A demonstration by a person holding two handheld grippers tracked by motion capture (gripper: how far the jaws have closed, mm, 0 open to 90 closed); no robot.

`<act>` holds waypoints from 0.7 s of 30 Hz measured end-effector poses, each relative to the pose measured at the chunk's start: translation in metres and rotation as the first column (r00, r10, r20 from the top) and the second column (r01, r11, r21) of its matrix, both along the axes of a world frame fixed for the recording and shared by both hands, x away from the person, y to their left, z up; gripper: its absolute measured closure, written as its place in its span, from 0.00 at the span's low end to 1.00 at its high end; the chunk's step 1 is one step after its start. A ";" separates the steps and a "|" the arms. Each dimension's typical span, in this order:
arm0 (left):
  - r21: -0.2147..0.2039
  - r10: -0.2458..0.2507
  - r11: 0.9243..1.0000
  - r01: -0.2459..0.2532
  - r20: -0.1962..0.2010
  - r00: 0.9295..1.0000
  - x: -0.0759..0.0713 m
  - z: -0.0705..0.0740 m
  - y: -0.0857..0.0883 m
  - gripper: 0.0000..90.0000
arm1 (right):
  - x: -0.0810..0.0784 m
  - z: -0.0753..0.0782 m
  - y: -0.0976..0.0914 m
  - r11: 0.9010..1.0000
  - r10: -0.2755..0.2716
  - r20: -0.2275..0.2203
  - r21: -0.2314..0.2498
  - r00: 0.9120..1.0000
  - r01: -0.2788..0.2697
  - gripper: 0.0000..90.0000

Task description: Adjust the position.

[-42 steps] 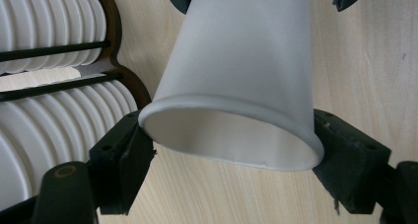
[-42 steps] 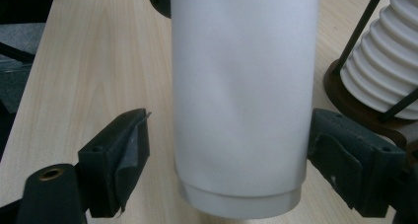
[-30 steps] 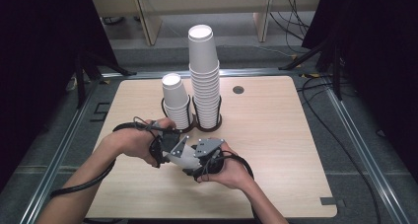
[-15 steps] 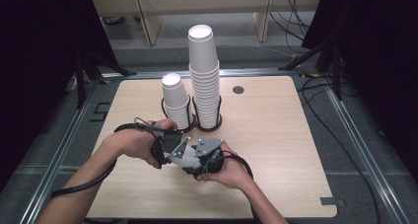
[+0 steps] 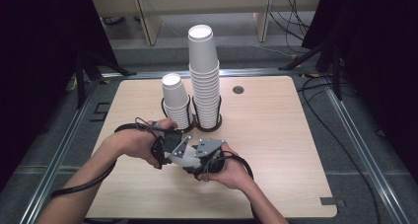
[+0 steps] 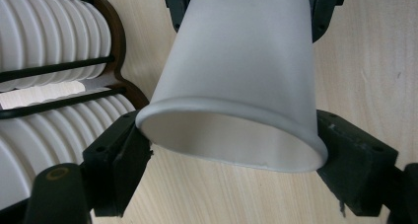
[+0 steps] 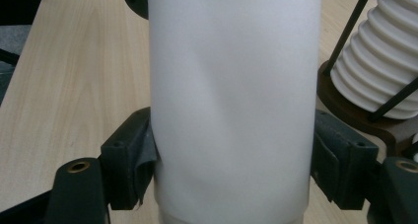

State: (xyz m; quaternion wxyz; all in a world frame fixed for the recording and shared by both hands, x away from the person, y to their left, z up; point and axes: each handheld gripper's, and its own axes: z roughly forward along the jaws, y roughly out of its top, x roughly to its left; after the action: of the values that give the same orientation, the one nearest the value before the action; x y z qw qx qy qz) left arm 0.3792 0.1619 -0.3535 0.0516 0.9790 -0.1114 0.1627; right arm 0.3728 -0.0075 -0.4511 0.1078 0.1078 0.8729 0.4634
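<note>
A single white paper cup (image 6: 236,76) lies between my two grippers, low over the table's near middle. My left gripper (image 6: 231,155) is shut on it near the rim, whose open mouth faces that camera. My right gripper (image 7: 231,155) is shut on the cup's (image 7: 231,86) side wall. In the high view the left gripper (image 5: 165,147) and right gripper (image 5: 199,157) are pressed close together, and the hands and grey plates hide the cup. Just behind them a short stack of cups (image 5: 176,100) and a tall stack (image 5: 204,76) stand in a dark double-ring holder (image 5: 207,128).
The wooden table (image 5: 276,135) has a round grommet (image 5: 238,90) at the back right. The holder's brown base and black wires (image 6: 123,81) sit close to the left gripper, and the base (image 7: 345,105) lies right of the right one. A metal frame borders the table.
</note>
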 end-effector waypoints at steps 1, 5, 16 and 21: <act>-0.007 0.004 1.000 -0.004 -0.007 1.000 0.001 0.000 0.000 0.19 | 0.000 0.000 0.000 1.000 0.002 0.000 -0.002 1.000 -0.002 0.30; -0.027 0.007 1.000 -0.008 -0.016 1.000 0.001 0.002 0.001 0.17 | -0.001 0.000 0.000 1.000 0.003 0.009 -0.003 1.000 -0.003 0.30; -0.117 -0.033 0.993 0.027 -0.045 0.998 -0.002 0.009 0.002 0.16 | -0.003 -0.003 -0.003 1.000 -0.017 -0.006 -0.014 1.000 0.017 0.30; -0.164 -0.042 0.986 0.037 -0.029 0.999 -0.004 0.014 0.003 0.16 | -0.001 -0.004 -0.005 1.000 -0.003 0.027 -0.012 1.000 0.004 0.30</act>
State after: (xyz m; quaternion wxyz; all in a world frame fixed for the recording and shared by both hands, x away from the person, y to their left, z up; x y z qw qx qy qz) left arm 0.3753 0.1652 -0.3397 0.1365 0.9716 -0.1163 0.1545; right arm 0.3722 -0.0128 -0.4555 0.1209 0.1025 0.8740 0.4593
